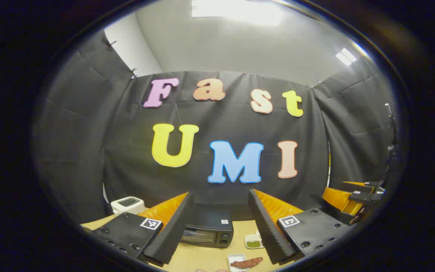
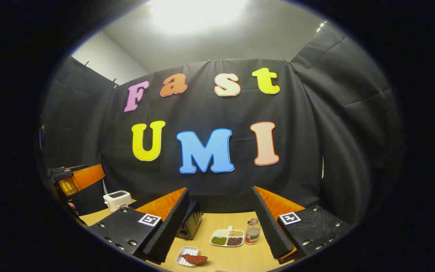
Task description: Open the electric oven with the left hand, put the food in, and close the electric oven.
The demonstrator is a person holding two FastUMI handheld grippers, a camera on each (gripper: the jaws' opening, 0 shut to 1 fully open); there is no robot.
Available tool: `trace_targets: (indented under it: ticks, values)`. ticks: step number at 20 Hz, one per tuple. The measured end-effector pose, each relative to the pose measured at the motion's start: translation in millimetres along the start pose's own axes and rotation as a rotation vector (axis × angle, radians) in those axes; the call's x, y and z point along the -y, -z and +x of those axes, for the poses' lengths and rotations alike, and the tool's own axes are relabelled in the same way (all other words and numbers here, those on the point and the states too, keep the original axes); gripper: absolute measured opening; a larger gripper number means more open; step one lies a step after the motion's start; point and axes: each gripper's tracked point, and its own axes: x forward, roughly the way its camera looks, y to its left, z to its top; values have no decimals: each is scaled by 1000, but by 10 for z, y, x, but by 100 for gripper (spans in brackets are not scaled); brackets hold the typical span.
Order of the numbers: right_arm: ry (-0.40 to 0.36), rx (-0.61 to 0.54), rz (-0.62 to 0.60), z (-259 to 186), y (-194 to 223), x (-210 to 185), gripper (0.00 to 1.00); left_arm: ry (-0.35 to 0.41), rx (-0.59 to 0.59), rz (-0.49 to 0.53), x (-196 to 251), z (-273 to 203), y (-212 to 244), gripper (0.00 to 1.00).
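The black electric oven [image 1: 209, 230] stands on the wooden table with its door shut, straight ahead between my left gripper's [image 1: 220, 223] open fingers. A reddish-brown piece of food [image 1: 246, 262] lies on a small white tray [image 1: 234, 258] in front of the oven. In the right gripper view the oven [image 2: 189, 223] is partly hidden behind the left finger, and the food [image 2: 194, 258] on its tray [image 2: 184, 254] lies low between the open fingers of my right gripper [image 2: 220, 223]. Both grippers hang above the table, holding nothing.
A white toaster [image 1: 128, 205] stands at the table's far left. A divided white dish of beans [image 2: 227, 238] and a small bottle [image 2: 253, 231] sit right of the oven. The other gripper [image 1: 353, 200] shows at the right edge of the left gripper view.
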Motion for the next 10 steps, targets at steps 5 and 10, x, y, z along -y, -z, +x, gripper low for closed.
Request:
trace_targets:
  ticks: [5, 10]
  values:
    - [25, 14, 3, 31, -30, -104, 98, 13, 0, -18, -203, 121, 10, 100]
    - [85, 16, 15, 151, -10, -316, 98, 64, 3, -68, -488, 372, 32, 97]
